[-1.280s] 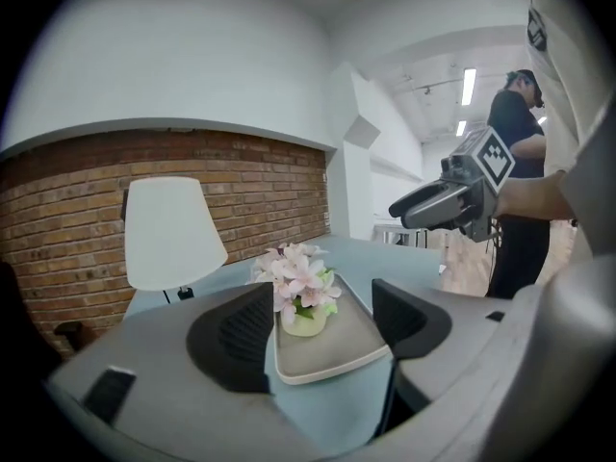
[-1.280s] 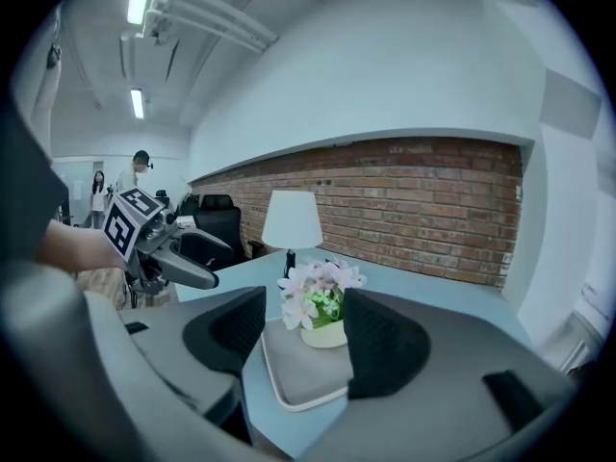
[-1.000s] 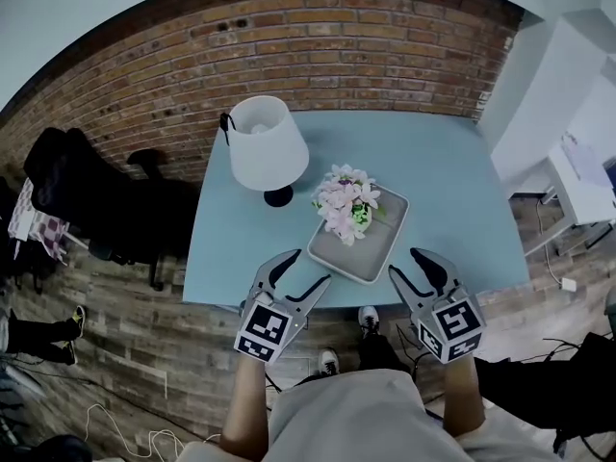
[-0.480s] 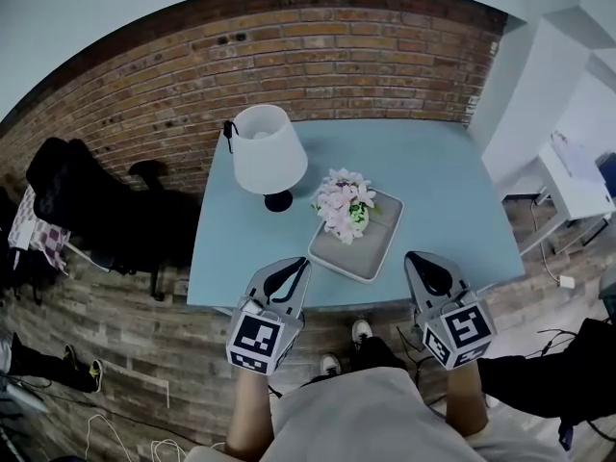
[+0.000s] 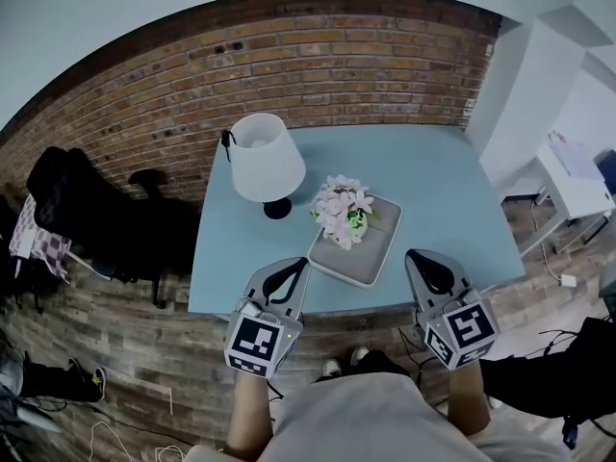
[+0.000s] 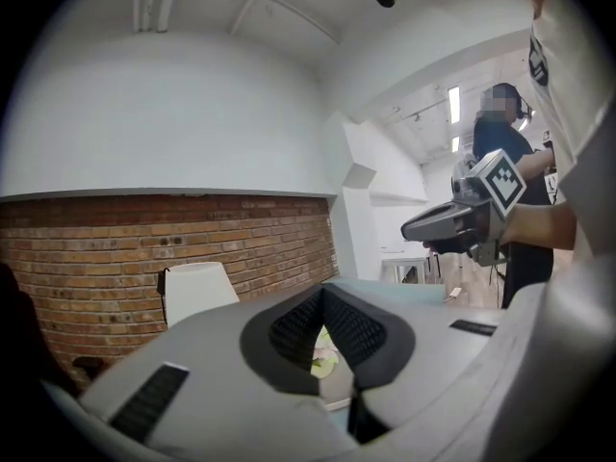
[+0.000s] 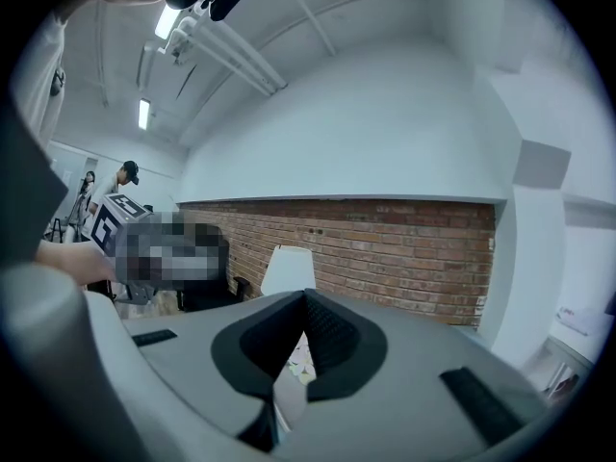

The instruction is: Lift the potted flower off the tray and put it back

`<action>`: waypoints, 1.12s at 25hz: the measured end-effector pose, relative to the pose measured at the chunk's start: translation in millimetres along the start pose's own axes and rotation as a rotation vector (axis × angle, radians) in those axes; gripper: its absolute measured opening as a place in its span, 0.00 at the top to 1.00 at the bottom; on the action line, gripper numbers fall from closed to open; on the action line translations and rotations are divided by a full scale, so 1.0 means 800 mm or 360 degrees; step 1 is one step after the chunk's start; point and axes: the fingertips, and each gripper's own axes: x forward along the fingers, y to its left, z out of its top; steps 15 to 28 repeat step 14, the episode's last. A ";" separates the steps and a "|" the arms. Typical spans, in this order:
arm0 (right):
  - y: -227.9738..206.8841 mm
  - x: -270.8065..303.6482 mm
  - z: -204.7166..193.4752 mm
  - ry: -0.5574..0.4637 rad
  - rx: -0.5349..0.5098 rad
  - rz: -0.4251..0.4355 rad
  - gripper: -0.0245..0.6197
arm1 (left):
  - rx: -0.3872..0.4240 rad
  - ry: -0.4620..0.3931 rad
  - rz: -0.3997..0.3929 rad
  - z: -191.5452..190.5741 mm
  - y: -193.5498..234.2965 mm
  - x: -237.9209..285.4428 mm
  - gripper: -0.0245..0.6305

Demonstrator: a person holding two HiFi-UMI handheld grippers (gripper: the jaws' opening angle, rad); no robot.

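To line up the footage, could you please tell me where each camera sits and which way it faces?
Head view: on the person's head, looking steeply down at the table, lamp and potted flower on its tray; torso, left hand-held gripper and right hand-held gripper show.
Left gripper view: on the left hand-held gripper, facing the brick wall along its shut, empty jaws; the right hand-held gripper shows.
Right gripper view: on the right hand-held gripper, facing likewise along shut, empty jaws.
Shared: lamp and brick wall in both gripper views.
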 end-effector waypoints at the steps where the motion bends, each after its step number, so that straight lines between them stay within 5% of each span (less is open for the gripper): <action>1: -0.001 0.001 0.000 -0.0003 0.0000 -0.0004 0.93 | 0.0002 -0.0003 0.0000 0.000 0.001 0.001 0.94; 28: -0.015 0.012 -0.026 0.0057 0.0035 -0.0036 0.93 | -0.0022 0.0047 -0.0067 -0.020 -0.003 0.033 0.94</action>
